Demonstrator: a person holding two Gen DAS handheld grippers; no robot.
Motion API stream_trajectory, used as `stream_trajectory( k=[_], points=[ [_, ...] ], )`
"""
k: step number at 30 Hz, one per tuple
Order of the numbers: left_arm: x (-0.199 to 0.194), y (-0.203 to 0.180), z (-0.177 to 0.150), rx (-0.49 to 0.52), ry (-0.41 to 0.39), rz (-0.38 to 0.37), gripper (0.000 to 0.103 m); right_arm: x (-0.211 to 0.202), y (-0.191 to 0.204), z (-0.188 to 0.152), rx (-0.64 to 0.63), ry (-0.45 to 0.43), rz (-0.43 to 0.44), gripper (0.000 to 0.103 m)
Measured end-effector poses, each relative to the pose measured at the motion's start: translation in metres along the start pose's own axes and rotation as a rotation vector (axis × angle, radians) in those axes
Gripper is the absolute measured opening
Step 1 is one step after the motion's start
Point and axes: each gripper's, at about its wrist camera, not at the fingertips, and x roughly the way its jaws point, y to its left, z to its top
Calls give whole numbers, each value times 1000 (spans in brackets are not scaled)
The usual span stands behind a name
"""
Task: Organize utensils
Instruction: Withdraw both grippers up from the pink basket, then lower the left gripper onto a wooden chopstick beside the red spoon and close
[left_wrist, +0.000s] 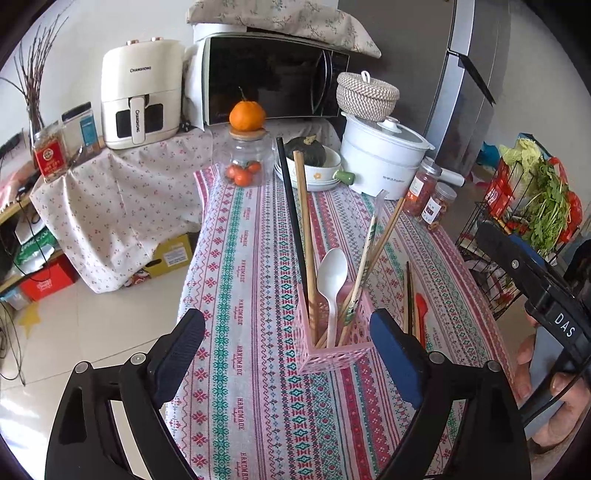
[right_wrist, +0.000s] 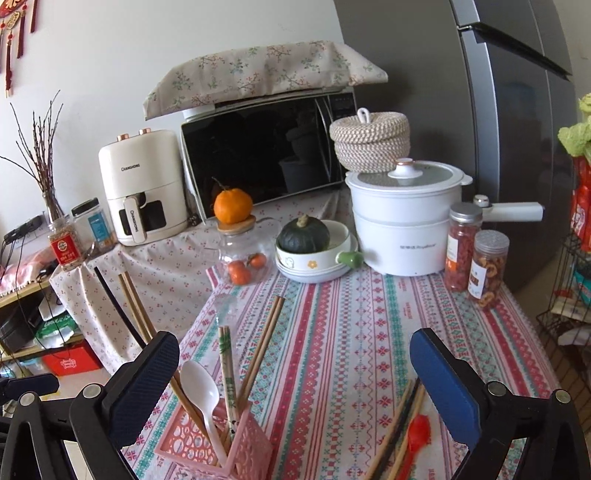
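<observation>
A pink lattice utensil holder (left_wrist: 334, 345) (right_wrist: 218, 448) stands on the striped tablecloth. It holds a white plastic spoon (left_wrist: 332, 280) (right_wrist: 201, 387), several wooden chopsticks (left_wrist: 306, 229) and a black stick (left_wrist: 291, 210). Loose chopsticks (left_wrist: 408, 299) (right_wrist: 397, 428) and a red spoon (left_wrist: 421, 314) (right_wrist: 415, 435) lie on the cloth to the holder's right. My left gripper (left_wrist: 288, 343) is open and empty, its fingers either side of the holder. My right gripper (right_wrist: 295, 380) is open and empty, above the cloth between the holder and the loose utensils.
At the table's far end stand a glass jar (right_wrist: 242, 254) with an orange on top, a bowl with a green squash (right_wrist: 314, 247), a white electric pot (right_wrist: 402, 218) and two snack jars (right_wrist: 476, 258). A wire rack with vegetables (left_wrist: 524, 221) stands right of the table.
</observation>
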Motion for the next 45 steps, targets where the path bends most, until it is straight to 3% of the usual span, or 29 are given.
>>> stream_trajectory(
  k=[10, 21, 34, 45],
  points=[
    [-6, -37, -1, 36, -19, 6, 103, -16, -41, -3, 7, 48, -82, 103],
    [-5, -99, -2, 140, -39, 28, 103, -19, -87, -9, 62, 148, -123, 103],
    [42, -172, 8, 195, 44, 32, 103, 20, -161, -28, 158, 349, -196, 103],
    [147, -210, 18, 196, 258, 69, 103, 52, -196, -45, 119, 464, -286, 103]
  ],
)
